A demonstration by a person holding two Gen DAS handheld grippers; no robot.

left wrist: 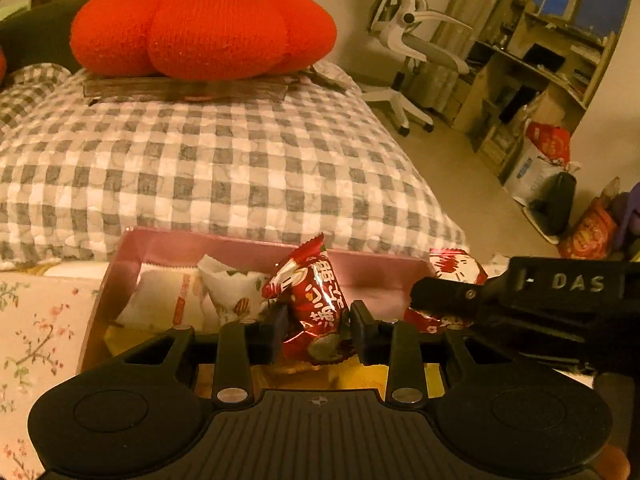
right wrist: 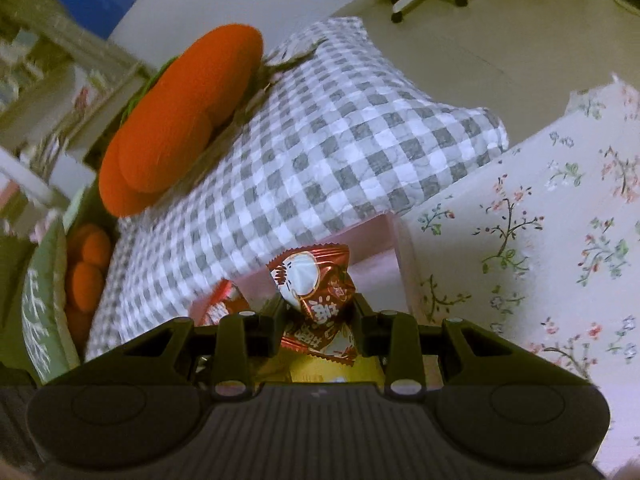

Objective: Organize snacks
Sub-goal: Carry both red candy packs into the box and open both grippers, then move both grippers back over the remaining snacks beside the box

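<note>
The red snack packet (left wrist: 316, 312) is wrapped in glossy, crinkled foil, same as the second red packet (right wrist: 316, 300), and both are pinched between matt black plastic fingers (left wrist: 276, 332). A fuzzy knitted finish is seen on the orange pumpkin cushion (left wrist: 200, 28) at the far end, with puckered checked cloth on the pillow (left wrist: 224, 168) under it. The pink box (left wrist: 224, 242) looks like smooth matt card, beside soft floral cotton sheet (right wrist: 540, 220).

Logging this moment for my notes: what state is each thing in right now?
Left tongs: shut on a red snack packet.
Right tongs: shut on another red snack packet.
Pink box: open, holding white snack packets.
</note>
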